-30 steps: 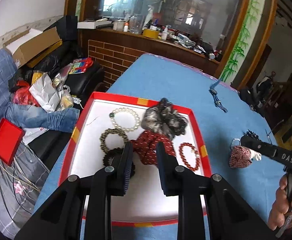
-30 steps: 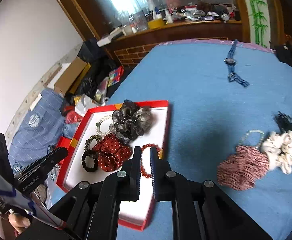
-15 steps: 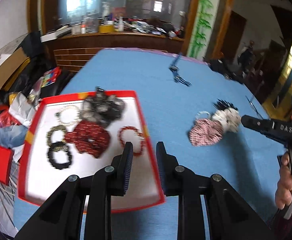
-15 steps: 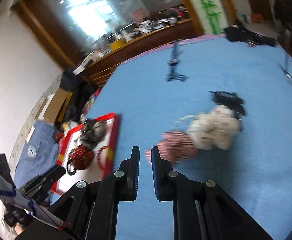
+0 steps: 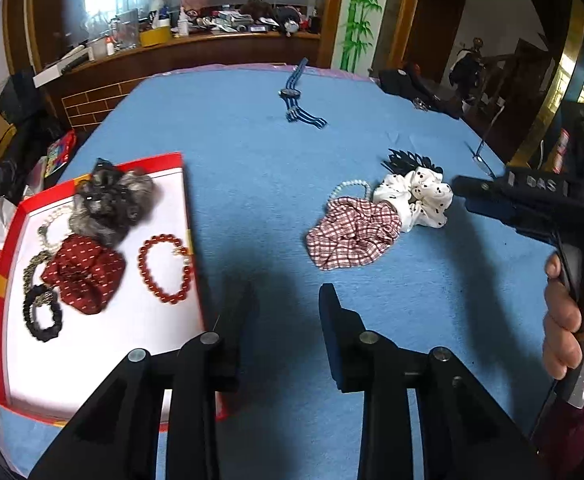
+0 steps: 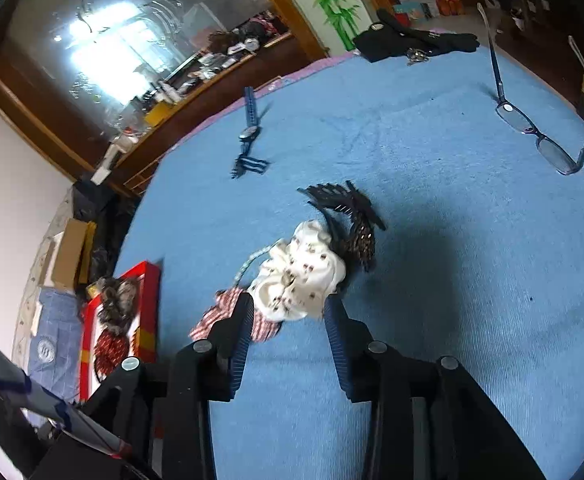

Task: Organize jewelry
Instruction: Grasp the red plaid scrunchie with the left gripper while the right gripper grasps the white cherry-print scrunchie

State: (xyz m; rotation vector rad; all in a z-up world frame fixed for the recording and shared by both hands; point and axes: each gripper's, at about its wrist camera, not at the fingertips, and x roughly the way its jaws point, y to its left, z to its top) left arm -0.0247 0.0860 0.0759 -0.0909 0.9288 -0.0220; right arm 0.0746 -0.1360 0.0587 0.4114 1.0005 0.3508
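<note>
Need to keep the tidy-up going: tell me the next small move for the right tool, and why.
Probably lower the right tool and close on the white dotted scrunchie. It is open and lined up with the scrunchie, which lies loose on the blue cloth, outside the red tray.

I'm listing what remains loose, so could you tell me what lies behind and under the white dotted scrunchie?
Behind the white dotted scrunchie lies a black hair claw. A pearl bracelet pokes out beside it, next to the red checked scrunchie. Anything directly underneath is covered.
</note>
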